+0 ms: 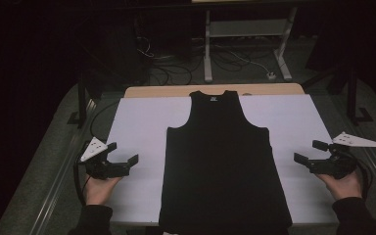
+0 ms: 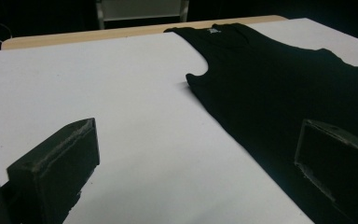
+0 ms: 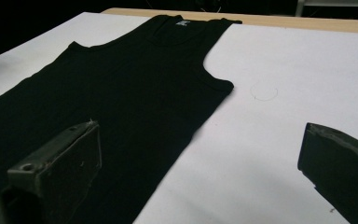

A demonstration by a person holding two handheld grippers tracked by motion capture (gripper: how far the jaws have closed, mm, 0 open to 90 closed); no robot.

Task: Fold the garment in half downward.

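A black sleeveless cotton tank top (image 1: pixel 223 161) is lying flat at the white table cover's (image 1: pixel 137 122) centre; the left gripper (image 1: pixel 127 155) at eight o'clock and right gripper (image 1: pixel 307 152) at four o'clock are gaping wide, holding nothing.

Bare white board (image 1: pixel 137 122) is lying open on either side of the black tank top (image 1: pixel 223 156), giving both grippers room to pass; nothing is standing between them and its edges.

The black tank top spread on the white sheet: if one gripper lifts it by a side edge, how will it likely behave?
The black tank top lies flat and thin, so it would probably droop and fold rather than hold shape. It looks light. On the smooth white sheet it may slide or bunch when pushed.
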